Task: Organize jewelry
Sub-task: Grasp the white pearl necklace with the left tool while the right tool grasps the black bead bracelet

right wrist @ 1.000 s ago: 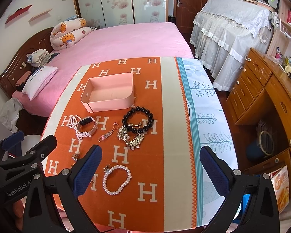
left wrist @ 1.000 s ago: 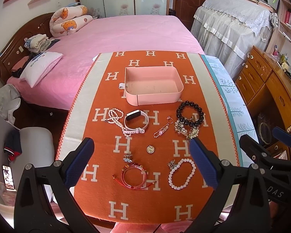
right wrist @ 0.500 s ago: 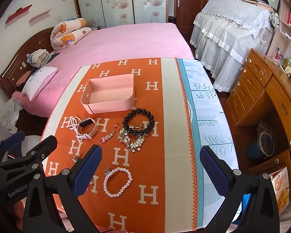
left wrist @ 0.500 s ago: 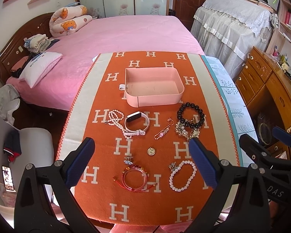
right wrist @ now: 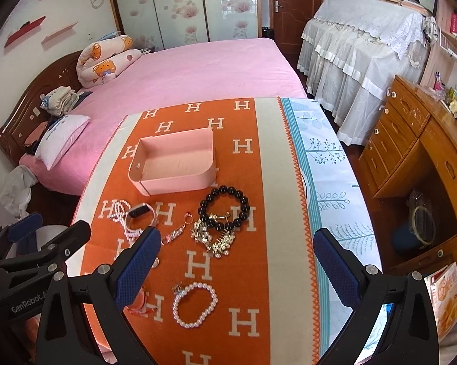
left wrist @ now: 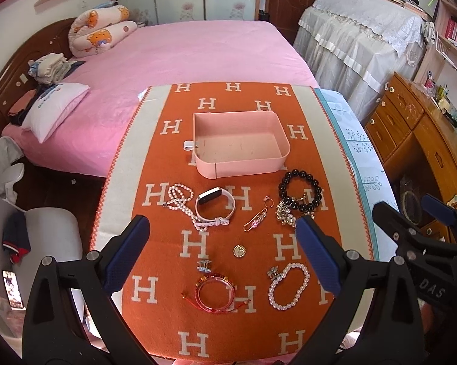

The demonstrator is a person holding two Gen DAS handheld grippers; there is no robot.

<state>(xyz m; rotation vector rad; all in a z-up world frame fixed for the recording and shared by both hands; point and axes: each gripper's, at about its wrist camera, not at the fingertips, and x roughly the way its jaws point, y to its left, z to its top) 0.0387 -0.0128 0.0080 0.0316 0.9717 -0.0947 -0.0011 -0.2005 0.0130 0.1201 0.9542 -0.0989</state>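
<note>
An empty pink box point(left wrist: 240, 143) point(right wrist: 175, 161) sits on the orange H-patterned cloth point(left wrist: 198, 243). In front of it lie a pearl necklace point(left wrist: 181, 200), a white watch point(left wrist: 214, 208), a small ring point(left wrist: 268, 202), a gold pin point(left wrist: 255, 219), a black bead bracelet point(left wrist: 300, 190) point(right wrist: 223, 211), a sparkly chain point(left wrist: 286, 216), a round pendant point(left wrist: 239, 250), a red bangle point(left wrist: 214, 293) and a pearl bracelet point(left wrist: 289, 286) point(right wrist: 195, 304). My left gripper point(left wrist: 222, 255) is open above the near jewelry. My right gripper point(right wrist: 234, 264) is open above the table's right part.
A pink bed point(left wrist: 198, 51) lies beyond the table. A wooden dresser point(left wrist: 417, 133) stands at the right and a draped cabinet point(left wrist: 359, 36) behind it. The table's blue-white cover point(right wrist: 328, 188) shows right of the orange cloth.
Both grippers have drawn slightly back from the table, so the jewelry sits a little higher in the views. Both stay open. Nothing on the cloth has moved.
</note>
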